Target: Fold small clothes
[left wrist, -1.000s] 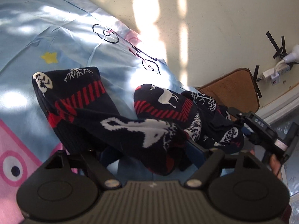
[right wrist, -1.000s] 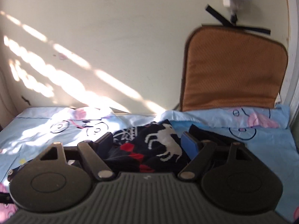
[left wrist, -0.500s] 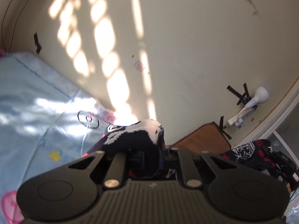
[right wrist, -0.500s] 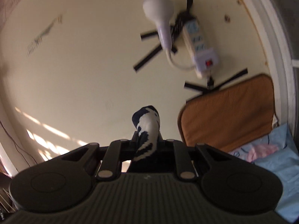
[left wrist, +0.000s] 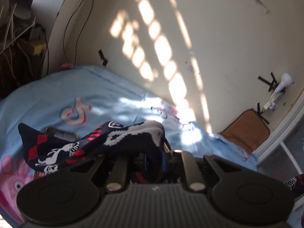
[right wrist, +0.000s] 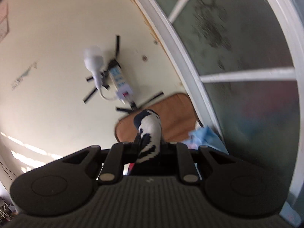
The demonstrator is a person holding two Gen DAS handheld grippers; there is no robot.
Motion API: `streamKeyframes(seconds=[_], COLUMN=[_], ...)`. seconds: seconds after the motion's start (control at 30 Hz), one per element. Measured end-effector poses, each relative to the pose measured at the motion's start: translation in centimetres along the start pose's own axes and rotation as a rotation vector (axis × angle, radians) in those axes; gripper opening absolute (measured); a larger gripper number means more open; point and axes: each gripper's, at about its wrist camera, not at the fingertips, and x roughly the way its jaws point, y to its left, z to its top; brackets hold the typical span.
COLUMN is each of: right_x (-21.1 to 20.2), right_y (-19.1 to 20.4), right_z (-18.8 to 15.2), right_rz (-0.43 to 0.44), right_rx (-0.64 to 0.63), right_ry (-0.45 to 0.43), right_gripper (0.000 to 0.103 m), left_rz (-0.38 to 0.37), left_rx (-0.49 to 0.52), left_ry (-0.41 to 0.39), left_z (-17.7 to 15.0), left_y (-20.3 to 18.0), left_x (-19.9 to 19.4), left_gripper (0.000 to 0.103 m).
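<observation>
Clearly nothing is folded yet: both socks are up off the bed (left wrist: pixel 114 98), one in each gripper, and still have to be laid flat, matched and folded.

Over the bed, the left gripper (left wrist: pixel 150 157) is clamped nearly shut on the end of one sock (left wrist: pixel 106 142). That sock trails out to the left of it, its dark toe sticking up above the pink cartoon print on the sheet, with no sign that it touches the bed.

Away from the bed, toward the glass door (right wrist: pixel 237 60), the right gripper (right wrist: pixel 150 148) has the other sock (right wrist: pixel 150 133) between its jaws. They are opening slightly, yet the pads still look pressed on the knit. Its white-and-navy end pokes up past the fingertips, in front of the brown cushion (right wrist: pixel 174 117) leaning on the wall beside the bed.
</observation>
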Motion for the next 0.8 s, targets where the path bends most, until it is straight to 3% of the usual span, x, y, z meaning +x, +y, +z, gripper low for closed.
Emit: streamKeyframes(seconds=[0.03, 0.07, 0.13, 0.2, 0.23, 0.3, 0.37, 0.47, 0.53, 0.63, 0.73, 0.8], right_x=[0.9, 1.3, 2.0, 1.8, 1.4, 1.3, 2.2, 6.1, 9.1, 12.6, 14.6, 15.6], right_y=[-1.1, -1.7, -2.7, -3.2, -3.5, -3.1, -1.7, 2.9, 7.1, 11.6, 12.7, 12.3], right_z=[-1.5, -2.6, -4.5, -4.5, -4.2, -3.8, -4.2, -6.7, -9.6, -13.8, -16.1, -16.2], right_rz=[-0.083, -0.151, -0.324, -0.411, -0.412, -0.308, -0.129, 0.112, 0.239, 0.315, 0.336, 0.359], right_rx=[-0.022, -0.050, -0.148, -0.163, -0.143, -0.115, -0.150, -0.270, -0.390, -0.575, -0.674, -0.654], right_ry=[0.048, 0.071, 0.084, 0.045, 0.021, 0.013, 0.069, 0.213, 0.335, 0.446, 0.514, 0.584], right_gripper=[0.035, 0.047, 0.049, 0.049, 0.049, 0.049, 0.050, 0.053, 0.053, 0.055, 0.062, 0.056], left_rz=[0.035, 0.069, 0.097, 0.083, 0.070, 0.047, 0.006, -0.061, -0.095, -0.101, -0.110, -0.108], left_rx=[0.003, 0.015, 0.043, 0.118, 0.158, 0.221, 0.299, 0.363, 0.416, 0.469, 0.465, 0.456], left_ry=[0.047, 0.111, 0.183, 0.162, 0.114, 0.015, -0.070, -0.093, -0.053, 0.060, 0.188, 0.260], left_z=[-1.1, -2.5, -3.7, -3.7, -3.3, -2.5, -1.6, -0.6, -0.8, -1.8, -3.1, -4.3], left_y=[0.4, 1.1, 1.4, 0.8, 0.0, -1.7, -4.2, -6.9, -8.5, -9.8, -9.3, -8.8], left_x=[0.8, 1.6, 2.0, 0.1, -1.3, -3.7, -5.0, -3.6, -0.7, 5.3, 10.4, 12.7], left_gripper=[0.013, 0.013, 0.013, 0.020, 0.024, 0.038, 0.045, 0.050, 0.054, 0.061, 0.062, 0.061])
